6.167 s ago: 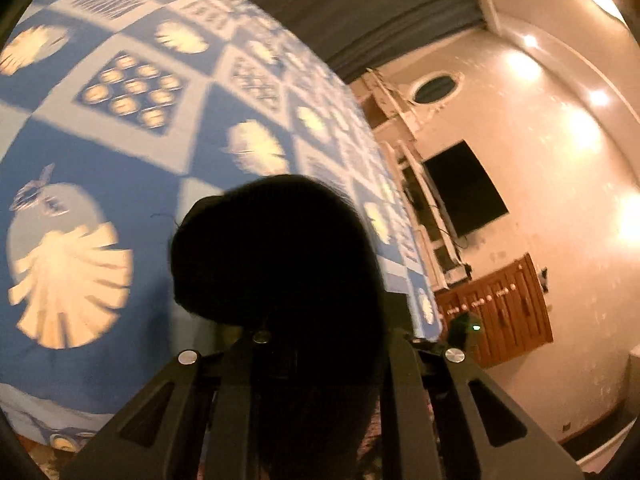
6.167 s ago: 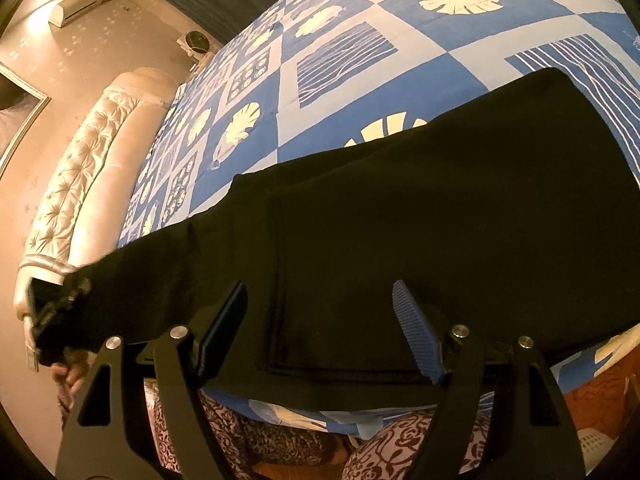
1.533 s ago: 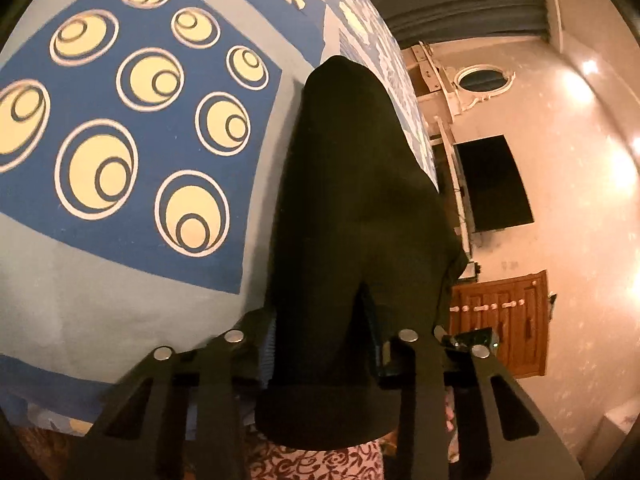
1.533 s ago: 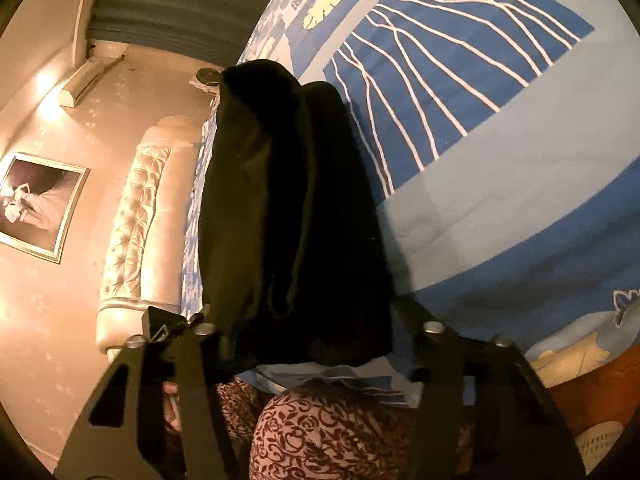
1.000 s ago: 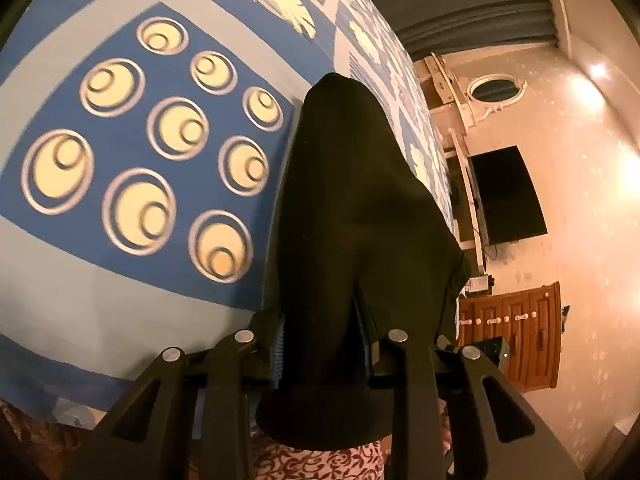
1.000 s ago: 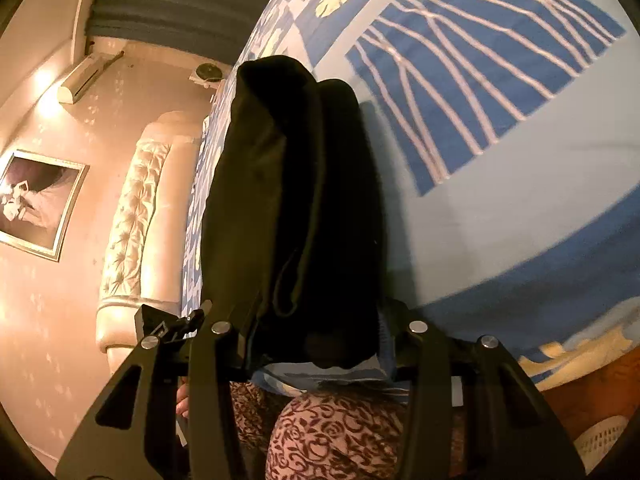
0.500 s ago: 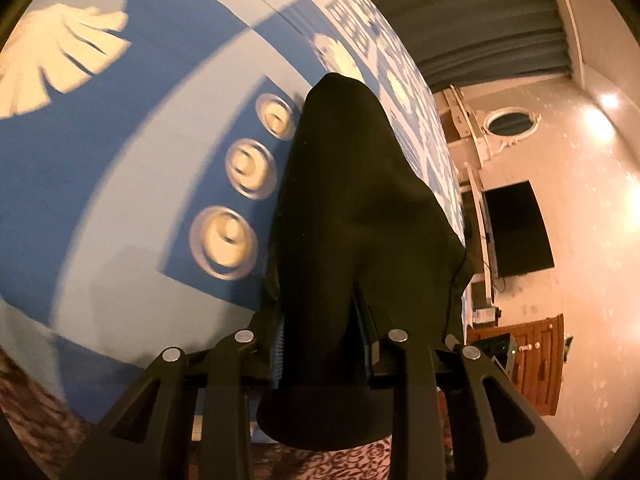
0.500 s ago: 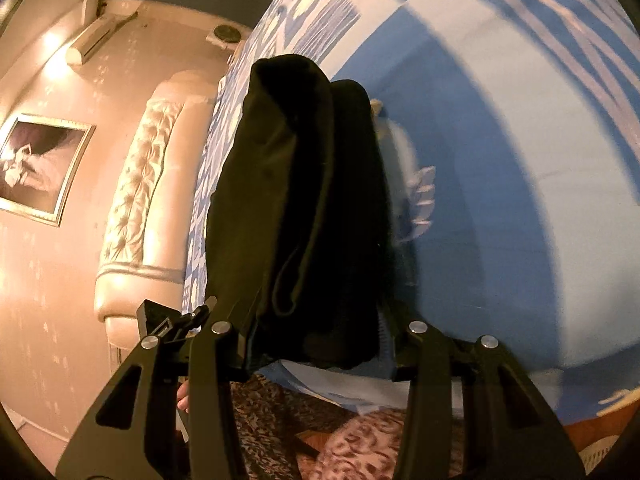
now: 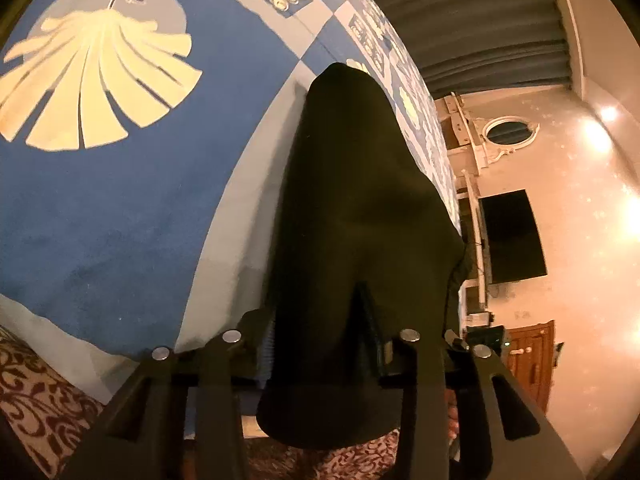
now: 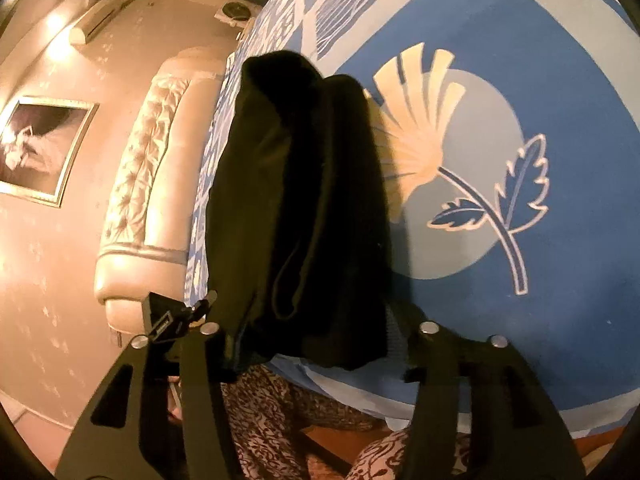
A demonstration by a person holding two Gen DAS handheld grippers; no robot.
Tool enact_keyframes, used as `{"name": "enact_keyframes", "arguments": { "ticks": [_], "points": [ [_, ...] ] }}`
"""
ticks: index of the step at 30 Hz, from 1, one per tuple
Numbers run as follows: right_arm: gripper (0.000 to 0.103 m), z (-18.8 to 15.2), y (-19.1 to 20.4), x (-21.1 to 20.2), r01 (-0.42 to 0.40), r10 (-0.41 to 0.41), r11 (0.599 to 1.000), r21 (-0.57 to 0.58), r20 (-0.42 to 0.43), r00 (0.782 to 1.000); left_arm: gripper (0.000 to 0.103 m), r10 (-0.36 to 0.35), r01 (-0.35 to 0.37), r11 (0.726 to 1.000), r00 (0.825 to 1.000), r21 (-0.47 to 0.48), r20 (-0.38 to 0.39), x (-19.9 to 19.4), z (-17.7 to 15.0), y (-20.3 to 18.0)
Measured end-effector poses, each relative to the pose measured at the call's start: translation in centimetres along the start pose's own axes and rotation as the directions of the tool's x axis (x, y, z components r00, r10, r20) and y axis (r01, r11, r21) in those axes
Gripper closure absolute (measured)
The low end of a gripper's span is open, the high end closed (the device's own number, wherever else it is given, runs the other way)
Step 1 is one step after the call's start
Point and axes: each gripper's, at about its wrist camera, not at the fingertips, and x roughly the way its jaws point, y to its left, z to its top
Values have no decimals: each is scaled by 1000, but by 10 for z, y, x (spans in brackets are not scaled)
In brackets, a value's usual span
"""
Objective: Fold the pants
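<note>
Releasing step: folded black pants (image 9: 360,216) between my left fingers (image 9: 324,344) and right fingers (image 10: 316,332), both opening, over bed (image 9: 100,220). Next: withdraw without dragging fold.

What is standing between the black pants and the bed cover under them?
Nothing visible. The folded pants lie between the left tool and the right tool, whose jaws are opening, and the bed cover beside them is bare.

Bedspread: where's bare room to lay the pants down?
Free: the blue patch with the shell print, left of the pants, and the leaf-print patch on their other side. Crowded: the near bed edge, where both tools flank the bundle.
</note>
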Motion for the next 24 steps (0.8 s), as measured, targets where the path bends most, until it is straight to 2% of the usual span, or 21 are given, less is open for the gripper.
{"name": "enact_keyframes", "arguments": {
  "ticks": [2,4,7,12,16,24],
  "points": [
    [43,-1,-3,-5,-12,12,1000,7,3,1000,59,-4,4,1000,1000,1,-11,-7,3,2],
    [36,-2,-6,-13,-11,10,1000,9,17,1000,46,2,-2,1000,1000,31,4,-17,7,-1],
    [30,0,-12,-27,-1,0,1000,19,35,999,35,-6,2,995,999,101,39,-34,19,-4],
    [28,18,-20,-35,-8,3,998,63,82,997,34,-1,-1,992,1000,127,17,-24,43,-4],
    [27,41,-18,-21,-14,8,998,67,79,997,34,-9,6,992,1000,129,21,-4,64,-1],
    [27,87,-16,12,-39,33,996,84,77,997,34,-125,123,989,992,86,9,29,104,-5]
  ]
}}
